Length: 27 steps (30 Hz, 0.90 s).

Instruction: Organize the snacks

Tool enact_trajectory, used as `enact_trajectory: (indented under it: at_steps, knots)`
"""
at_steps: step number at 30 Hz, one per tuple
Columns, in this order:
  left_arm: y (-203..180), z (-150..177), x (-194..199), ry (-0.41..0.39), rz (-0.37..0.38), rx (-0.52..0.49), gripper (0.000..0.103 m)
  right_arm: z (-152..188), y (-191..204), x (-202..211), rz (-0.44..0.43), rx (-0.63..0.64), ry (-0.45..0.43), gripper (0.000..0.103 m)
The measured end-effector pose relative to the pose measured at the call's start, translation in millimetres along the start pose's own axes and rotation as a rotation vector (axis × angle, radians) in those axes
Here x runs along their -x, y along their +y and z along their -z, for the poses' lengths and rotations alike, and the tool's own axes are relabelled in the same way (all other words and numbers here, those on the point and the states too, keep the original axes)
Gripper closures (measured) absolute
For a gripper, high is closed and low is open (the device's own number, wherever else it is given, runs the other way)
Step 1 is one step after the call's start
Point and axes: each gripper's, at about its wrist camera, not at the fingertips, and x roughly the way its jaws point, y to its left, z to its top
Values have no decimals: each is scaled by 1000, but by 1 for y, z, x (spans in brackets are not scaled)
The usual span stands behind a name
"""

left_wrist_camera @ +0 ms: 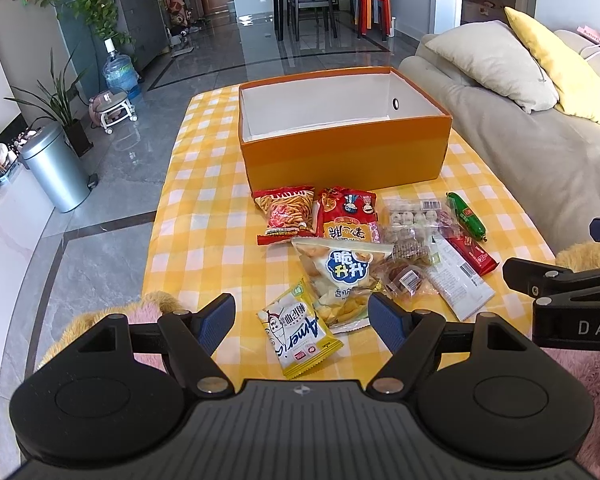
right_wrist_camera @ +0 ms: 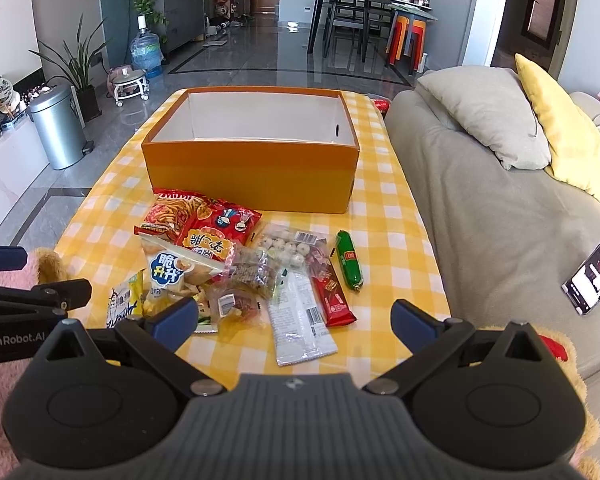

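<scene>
Snacks (right_wrist_camera: 236, 264) in glossy, crinkled packets lie heaped on the yellow-checked bench (right_wrist_camera: 384, 216), just before a rectangular orange cardboard box (right_wrist_camera: 252, 168); left gripper (left_wrist_camera: 302, 316) and right gripper (right_wrist_camera: 294, 316) hover with fingers apart; grey sofa (right_wrist_camera: 480, 216) alongside.

**Black frames, blue pads**

Our left gripper (left_wrist_camera: 302, 316) and right gripper (right_wrist_camera: 295, 322) are matte black, with ribbed housings, round side discs, silver screws and ribbed blue fingertips (left_wrist_camera: 384, 322). White lettering marks their sides: "DAS", "GenRobot.AI". Fluffy pink sleeves (left_wrist_camera: 584, 372) with tan trim cover our arms.
</scene>
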Motion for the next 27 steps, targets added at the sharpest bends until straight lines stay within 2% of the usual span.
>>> enact_trajectory:
  at_steps: [14, 22, 27]
  knots:
    - [0, -3, 0, 4, 5, 3, 14, 0, 4, -1, 1, 14, 7, 4]
    - [3, -11, -8, -3, 42, -27, 14, 0, -2, -6, -20, -11, 20, 4]
    - [11, -19, -18, 1, 88, -17, 22, -8, -13, -22, -57, -77, 41, 4]
